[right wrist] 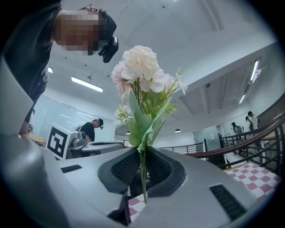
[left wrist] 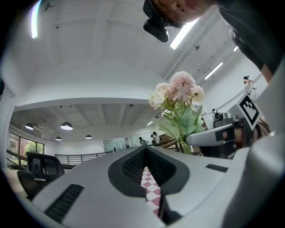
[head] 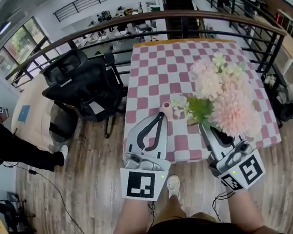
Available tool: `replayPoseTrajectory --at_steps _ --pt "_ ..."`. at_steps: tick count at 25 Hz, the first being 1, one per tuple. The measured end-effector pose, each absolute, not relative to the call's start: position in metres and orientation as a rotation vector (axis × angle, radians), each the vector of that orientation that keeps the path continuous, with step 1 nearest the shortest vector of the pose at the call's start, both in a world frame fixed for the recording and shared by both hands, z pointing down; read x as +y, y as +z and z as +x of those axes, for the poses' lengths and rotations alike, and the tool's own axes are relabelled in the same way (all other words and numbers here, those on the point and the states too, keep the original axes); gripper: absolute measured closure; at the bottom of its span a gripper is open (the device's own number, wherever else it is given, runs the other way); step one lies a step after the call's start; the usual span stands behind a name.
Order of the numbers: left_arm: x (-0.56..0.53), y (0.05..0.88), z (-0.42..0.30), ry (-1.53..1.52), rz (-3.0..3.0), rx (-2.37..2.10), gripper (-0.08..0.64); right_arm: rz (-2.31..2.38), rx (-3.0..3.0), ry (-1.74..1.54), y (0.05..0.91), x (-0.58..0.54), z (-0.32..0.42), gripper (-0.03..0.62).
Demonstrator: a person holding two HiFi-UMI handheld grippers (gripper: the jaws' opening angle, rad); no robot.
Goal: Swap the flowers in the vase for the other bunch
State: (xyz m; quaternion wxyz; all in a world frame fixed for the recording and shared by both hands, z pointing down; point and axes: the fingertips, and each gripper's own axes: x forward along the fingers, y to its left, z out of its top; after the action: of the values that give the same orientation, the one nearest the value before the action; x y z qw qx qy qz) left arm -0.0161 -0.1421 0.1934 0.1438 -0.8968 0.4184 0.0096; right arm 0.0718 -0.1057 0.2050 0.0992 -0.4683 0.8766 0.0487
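Hidden/unclear: the bunch of flowers (head: 225, 95) covers the right-front part of the checkered table (head: 157, 62) in the head view, so whatever stands under it can't be seen. A small pink round object (head: 166, 105) sits just past the left gripper's tips, too small to identify. The lower stem ends are out of sight inside the right gripper. The person standing at the far left (head: 17, 144) is cut off by the frame edge.

Bunch: pale pink and cream pom-pom blooms, a small white sprig on one side, broad green leaves, thin green stems. It is in the air above the table's near right corner, upright, heads above the jaws (right wrist: 142, 75). It also shows in the left gripper view (left wrist: 178, 93).

Right gripper (head: 204, 127): jaws nearly closed, pads clamped on the stems (right wrist: 142, 178), which run straight up between them (right wrist: 141, 153).

Left gripper (head: 161, 114): jaws together at the tips (left wrist: 146, 149), nothing between them, only checkered cloth seen through the gap behind. It is over the table's near edge, left of the bunch and not touching it.

Black office chair (head: 78, 86) left of the table.
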Motion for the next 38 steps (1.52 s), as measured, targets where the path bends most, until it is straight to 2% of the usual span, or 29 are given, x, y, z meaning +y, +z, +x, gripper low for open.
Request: replayPoseTrajectory --at_steps 18,38 --pt "-0.251 0.211 -0.014 -0.037 -2.609 1.119 0.552 -1.421 2.608 0.088 0.216 -0.214 0.06 0.535" --pt "-0.293 0.24 -0.014 -0.101 -2.632 1.101 0.552 -1.427 2.653 0.063 0.244 -0.257 0.046 0.536"
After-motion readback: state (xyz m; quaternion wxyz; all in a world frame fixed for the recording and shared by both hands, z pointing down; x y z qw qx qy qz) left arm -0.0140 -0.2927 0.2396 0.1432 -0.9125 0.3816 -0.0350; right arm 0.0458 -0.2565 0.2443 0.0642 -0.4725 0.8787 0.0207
